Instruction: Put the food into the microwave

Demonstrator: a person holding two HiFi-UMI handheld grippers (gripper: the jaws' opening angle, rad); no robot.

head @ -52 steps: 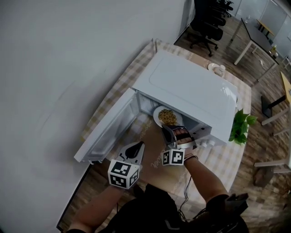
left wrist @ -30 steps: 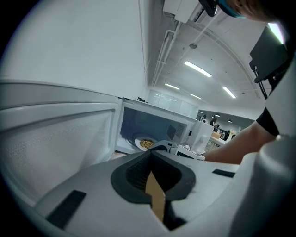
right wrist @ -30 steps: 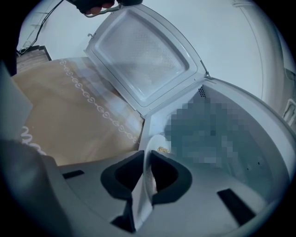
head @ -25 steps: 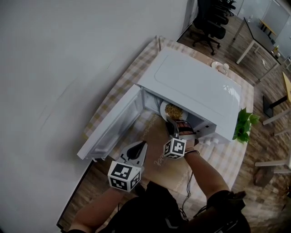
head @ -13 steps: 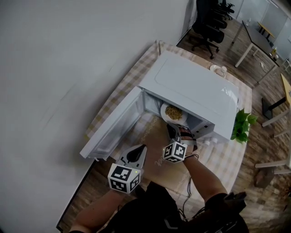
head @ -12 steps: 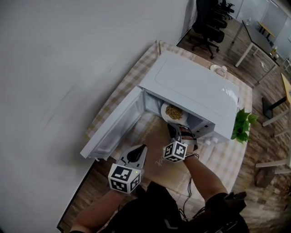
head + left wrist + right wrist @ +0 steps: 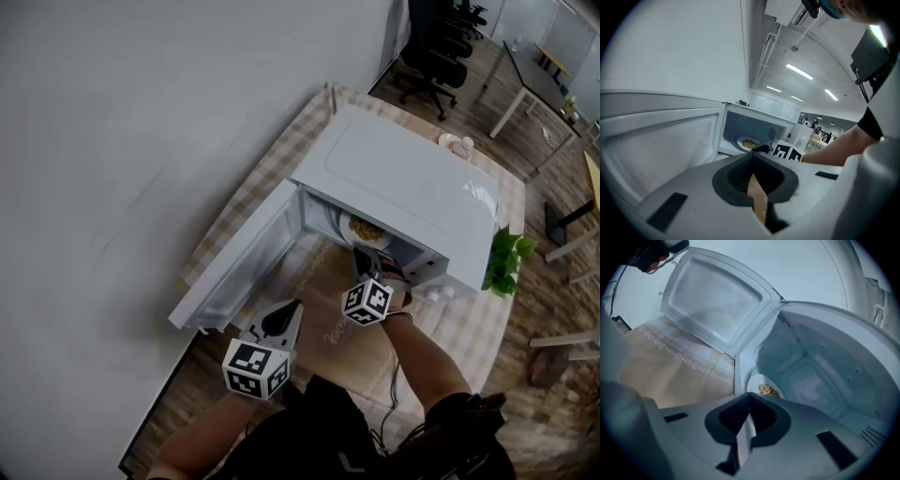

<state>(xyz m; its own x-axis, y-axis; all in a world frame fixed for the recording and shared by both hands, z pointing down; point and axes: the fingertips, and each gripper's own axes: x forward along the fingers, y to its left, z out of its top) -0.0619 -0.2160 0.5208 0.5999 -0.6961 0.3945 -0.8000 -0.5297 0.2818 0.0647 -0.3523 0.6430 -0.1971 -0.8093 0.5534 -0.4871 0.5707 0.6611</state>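
Nearest me, the left gripper [image 7: 279, 321] hangs over the tan mat [image 7: 342, 345], jaws pressed together on nothing. The right gripper [image 7: 364, 270] is at the mouth of the microwave [image 7: 403, 183], jaws pinched on the near rim of the plate [image 7: 353, 225], so it is the nearer one. The plate and its food [image 7: 367, 231] lie straight ahead along those jaws, inside the cavity beside the swung-out door [image 7: 239, 267]; whether the plate rests on the floor I cannot tell.
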